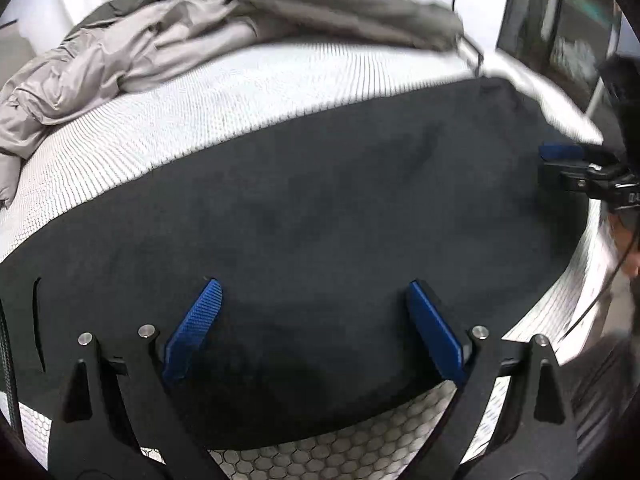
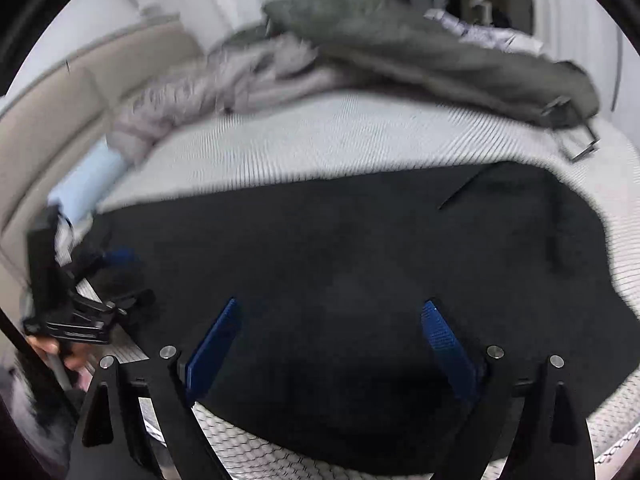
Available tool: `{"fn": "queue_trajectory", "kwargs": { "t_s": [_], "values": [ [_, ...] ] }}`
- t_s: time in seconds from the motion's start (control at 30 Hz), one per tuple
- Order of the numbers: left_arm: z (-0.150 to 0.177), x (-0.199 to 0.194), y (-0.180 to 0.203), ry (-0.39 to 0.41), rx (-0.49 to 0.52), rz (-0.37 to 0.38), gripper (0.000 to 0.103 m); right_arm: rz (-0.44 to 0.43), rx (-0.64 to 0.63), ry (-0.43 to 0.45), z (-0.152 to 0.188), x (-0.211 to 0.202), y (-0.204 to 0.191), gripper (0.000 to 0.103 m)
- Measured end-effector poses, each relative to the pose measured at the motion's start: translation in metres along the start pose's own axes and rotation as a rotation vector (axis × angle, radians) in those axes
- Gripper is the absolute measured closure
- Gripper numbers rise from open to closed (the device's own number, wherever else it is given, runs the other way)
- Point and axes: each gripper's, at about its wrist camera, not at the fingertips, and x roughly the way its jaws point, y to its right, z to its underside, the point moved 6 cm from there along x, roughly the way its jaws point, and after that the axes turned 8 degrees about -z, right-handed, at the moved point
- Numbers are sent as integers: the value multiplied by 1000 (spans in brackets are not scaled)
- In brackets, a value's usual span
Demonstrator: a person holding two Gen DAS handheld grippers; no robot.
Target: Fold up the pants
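Dark navy pants (image 1: 320,208) lie spread flat on a white, honeycomb-textured mattress (image 1: 248,96), filling the near middle of the bed. At the far side sits a heap of grey clothing (image 1: 168,40). The left tool (image 1: 312,328) hovers over the near edge of the pants with its blue pads wide apart, gripping nothing. The right tool (image 2: 332,344) hovers over the same cloth, pads also spread, nothing between them. The fabric looks soft, light and limp, likely to sag and crease when lifted; pinching it at an edge or corner seems the best hold.
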Motion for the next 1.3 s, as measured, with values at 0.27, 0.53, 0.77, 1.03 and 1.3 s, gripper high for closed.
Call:
{"fn": "queue_trajectory", "kwargs": {
  "t_s": [0.27, 0.53, 0.77, 1.03, 1.3],
  "values": [
    [24, 5, -37, -48, -65, -33, 4, 206, -98, -129, 32, 21, 48, 10],
    [25, 4, -72, -54, -151, -99, 6, 597, 12, -67, 40, -17, 125, 6],
    [-29, -19, -35, 66, -111, -50, 10, 408, -31, 65, 20, -50, 52, 6],
    [-53, 35, 16, -59, 4, 1, 12, 50, -27, -91, 0, 37, -8, 6],
    [-34, 50, -55, -120, -125, -96, 14, 376, -106, -160, 20, 27, 44, 5]
  ]
}}
